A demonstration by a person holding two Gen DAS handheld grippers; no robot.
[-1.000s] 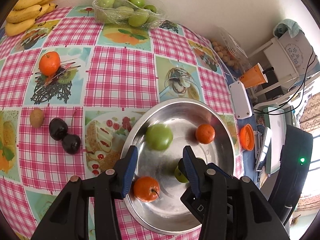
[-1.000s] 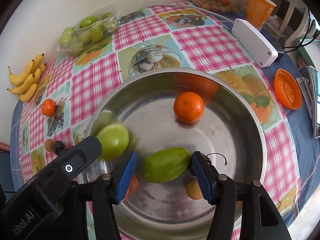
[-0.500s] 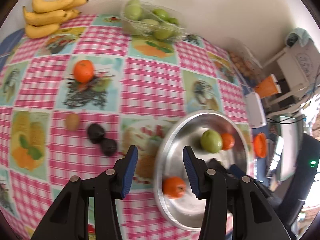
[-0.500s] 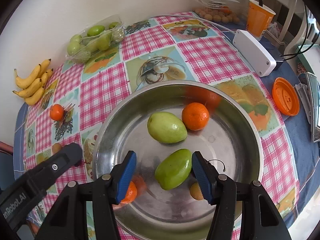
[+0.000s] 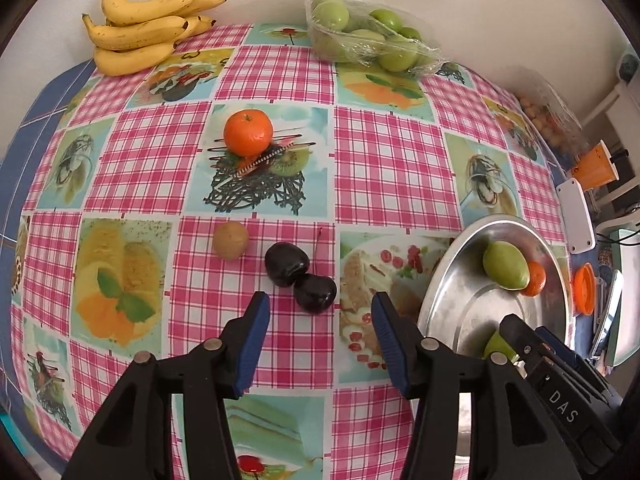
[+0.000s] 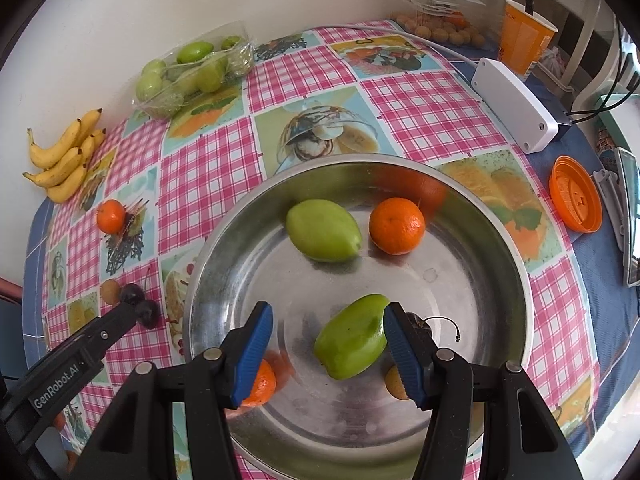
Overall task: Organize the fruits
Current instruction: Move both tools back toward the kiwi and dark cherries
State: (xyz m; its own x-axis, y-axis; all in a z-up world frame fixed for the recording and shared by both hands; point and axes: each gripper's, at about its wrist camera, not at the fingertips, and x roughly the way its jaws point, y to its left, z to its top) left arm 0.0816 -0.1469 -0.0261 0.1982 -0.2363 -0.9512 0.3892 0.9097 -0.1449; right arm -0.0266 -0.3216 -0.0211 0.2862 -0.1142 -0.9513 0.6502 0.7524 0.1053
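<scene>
Two grippers are in your hands, both pointing steeply down at a table covered in a pink checked cloth (image 5: 392, 168) with printed food pictures.

Your left gripper (image 5: 320, 340) hangs over the cloth, just left of a steel bowl (image 6: 516, 280). Its blue fingers (image 5: 252, 344) are spreading apart, with nothing between them. Just beyond its tips lie two dark plums (image 5: 300, 276), touching each other. A small brown kiwi (image 5: 230, 240) sits just left of them. Farther back an orange mandarin (image 5: 248, 132) rests alone on the cloth. At the far edge by the wall lie a bunch of bananas (image 5: 144, 32) and a clear wrapped pack of green fruit (image 5: 368, 36).

Your right gripper (image 6: 328, 348) hangs over the bowl, its fingers held apart and not pressing anything. One green mango (image 6: 352, 338) lies in the bowl under the gap, close beside the right finger; whether they touch cannot be told. A second green mango (image 6: 322, 230) lies toward the bowl's far side, just beside another mandarin (image 6: 396, 220). One more mandarin (image 6: 262, 386) shows partly behind the left finger, and a small brown fruit (image 6: 394, 380) peeks out behind the right one.
</scene>
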